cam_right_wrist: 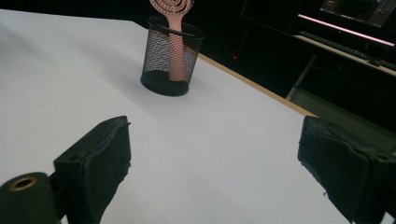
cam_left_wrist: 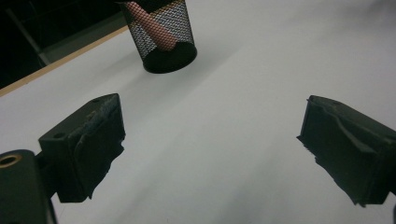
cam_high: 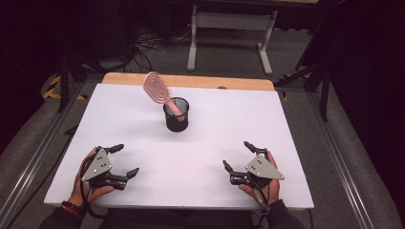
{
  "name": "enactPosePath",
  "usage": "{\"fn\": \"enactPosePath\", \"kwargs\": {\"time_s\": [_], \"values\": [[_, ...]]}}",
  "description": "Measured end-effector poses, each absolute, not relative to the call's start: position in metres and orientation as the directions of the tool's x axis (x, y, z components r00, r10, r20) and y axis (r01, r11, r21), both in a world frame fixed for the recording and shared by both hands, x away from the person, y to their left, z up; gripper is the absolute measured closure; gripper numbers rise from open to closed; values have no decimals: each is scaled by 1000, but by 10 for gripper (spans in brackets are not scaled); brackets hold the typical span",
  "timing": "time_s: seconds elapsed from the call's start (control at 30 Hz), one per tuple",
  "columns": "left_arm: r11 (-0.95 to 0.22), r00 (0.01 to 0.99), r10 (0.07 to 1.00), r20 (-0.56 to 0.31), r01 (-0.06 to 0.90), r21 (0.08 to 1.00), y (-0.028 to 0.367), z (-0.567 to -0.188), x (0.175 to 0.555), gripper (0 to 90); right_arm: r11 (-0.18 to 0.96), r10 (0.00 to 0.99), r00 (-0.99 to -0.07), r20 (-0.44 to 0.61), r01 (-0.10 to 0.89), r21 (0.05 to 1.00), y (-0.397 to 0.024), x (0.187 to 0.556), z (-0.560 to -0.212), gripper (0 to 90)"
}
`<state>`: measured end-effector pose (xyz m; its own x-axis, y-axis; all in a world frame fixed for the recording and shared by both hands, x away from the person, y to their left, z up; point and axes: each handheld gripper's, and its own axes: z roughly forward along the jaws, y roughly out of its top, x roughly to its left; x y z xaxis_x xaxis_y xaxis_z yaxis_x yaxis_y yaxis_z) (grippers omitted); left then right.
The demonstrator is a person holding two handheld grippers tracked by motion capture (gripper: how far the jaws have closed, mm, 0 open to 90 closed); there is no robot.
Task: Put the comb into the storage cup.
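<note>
1. My left hand-held gripper (cam_high: 124, 161) rests low at the near left of the white counter (cam_high: 239, 124). Its jaws stand wide apart with nothing between them. In the left gripper view the two black pads (cam_left_wrist: 91, 140) frame bare counter only.

2. Moving toward the middle, the pink hairbrush (cam_high: 157, 90) stands handle-down in the black mesh cup (cam_high: 176, 117). Its head pokes out over the rim and leans toward the far left. The cup sits upright near the centre of the counter, a little toward the far edge, well apart from both grippers. In the left gripper view I can see the pink handle (cam_left_wrist: 154, 28) through the mesh, slanted against the cup wall.

3. My right hand-held gripper (cam_high: 237, 156) rests at the near right of the counter, jaws spread wide and empty. From the right gripper view, the mesh cup (cam_right_wrist: 172, 58) and the brush (cam_right_wrist: 173, 32) sit ahead and to the left of the jaws.

4. My reading: if the job is to put the brush into the cup, that looks done, since the brush is seated, the cup is upright and both grippers are clear of it. If the brush is meant to come out, nothing has begun, and a reach to the brush head would be what is left.
</note>
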<state>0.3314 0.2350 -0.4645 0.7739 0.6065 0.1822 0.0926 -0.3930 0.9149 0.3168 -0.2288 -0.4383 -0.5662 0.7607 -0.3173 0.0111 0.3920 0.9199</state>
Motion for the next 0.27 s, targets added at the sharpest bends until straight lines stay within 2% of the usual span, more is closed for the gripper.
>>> {"fn": "enactPosePath", "kwargs": {"time_s": [0.27], "values": [[-380,768,617,173,98,920,237,-463,332,73,387,762,-568,-313,10,922,-228,316,-437,105]]}}
